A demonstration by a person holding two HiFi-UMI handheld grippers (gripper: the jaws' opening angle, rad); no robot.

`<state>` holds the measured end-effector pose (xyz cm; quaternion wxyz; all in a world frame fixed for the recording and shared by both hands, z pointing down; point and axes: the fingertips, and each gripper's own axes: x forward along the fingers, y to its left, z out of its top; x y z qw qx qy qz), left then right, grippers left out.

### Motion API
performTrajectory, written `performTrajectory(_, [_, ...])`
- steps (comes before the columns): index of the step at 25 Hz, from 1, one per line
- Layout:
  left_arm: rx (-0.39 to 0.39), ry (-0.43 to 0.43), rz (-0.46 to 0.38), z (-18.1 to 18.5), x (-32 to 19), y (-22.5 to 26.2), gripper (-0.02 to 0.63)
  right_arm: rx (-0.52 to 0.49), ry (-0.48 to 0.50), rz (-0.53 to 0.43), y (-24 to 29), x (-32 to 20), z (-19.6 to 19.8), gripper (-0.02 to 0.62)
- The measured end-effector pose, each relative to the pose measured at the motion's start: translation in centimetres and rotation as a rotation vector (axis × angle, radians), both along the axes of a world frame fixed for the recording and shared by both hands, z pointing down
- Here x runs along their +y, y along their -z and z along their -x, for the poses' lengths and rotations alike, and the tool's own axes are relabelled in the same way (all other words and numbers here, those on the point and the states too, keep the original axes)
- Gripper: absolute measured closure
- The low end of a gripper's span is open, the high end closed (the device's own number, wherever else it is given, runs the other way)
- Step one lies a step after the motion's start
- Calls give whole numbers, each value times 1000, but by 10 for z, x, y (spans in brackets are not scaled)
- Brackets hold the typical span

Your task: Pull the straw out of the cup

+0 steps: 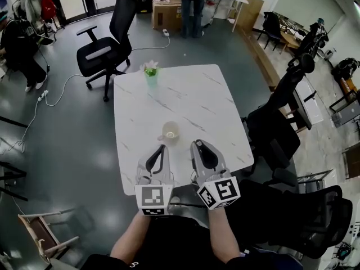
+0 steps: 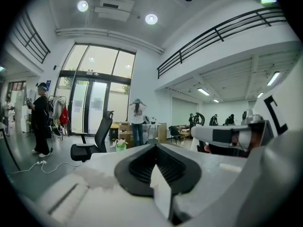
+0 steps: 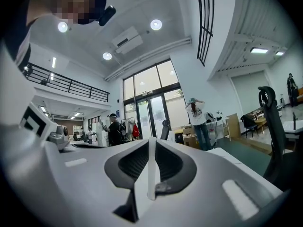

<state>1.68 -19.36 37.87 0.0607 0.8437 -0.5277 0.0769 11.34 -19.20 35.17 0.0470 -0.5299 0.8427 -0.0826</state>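
A cream cup (image 1: 170, 132) with a small handle stands on the white marble table (image 1: 191, 94), in its near half; no straw shows in it. My right gripper (image 1: 198, 146) hangs above the table's near edge, just right of the cup. In the right gripper view it (image 3: 151, 141) is shut on a thin white straw (image 3: 151, 174), which runs lengthwise between the dark pads (image 3: 177, 164). My left gripper (image 1: 162, 149) hovers beside it, near the cup, with its jaws together. In the left gripper view (image 2: 154, 148) a white wedge shows between the pads; I cannot tell what it is.
A small plant in a green pot (image 1: 151, 71) stands at the table's far edge. A black office chair (image 1: 107, 44) sits beyond the far left corner, another (image 1: 275, 117) at the right side. A person (image 1: 192, 4) stands by cardboard boxes (image 1: 167, 10) far behind.
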Motion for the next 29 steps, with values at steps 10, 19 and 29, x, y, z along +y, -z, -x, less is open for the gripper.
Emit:
performTrajectory(10, [-14, 11, -68, -6, 11, 23, 604, -9, -2, -59, 18, 20, -13, 555])
performTrajectory(19, [-22, 19, -67, -8, 14, 25, 604, -18, 14, -58, 20, 22, -12, 555])
performTrajectory(29, [-25, 17, -67, -11, 13, 25, 604, -15, 20, -58, 20, 20, -13, 555])
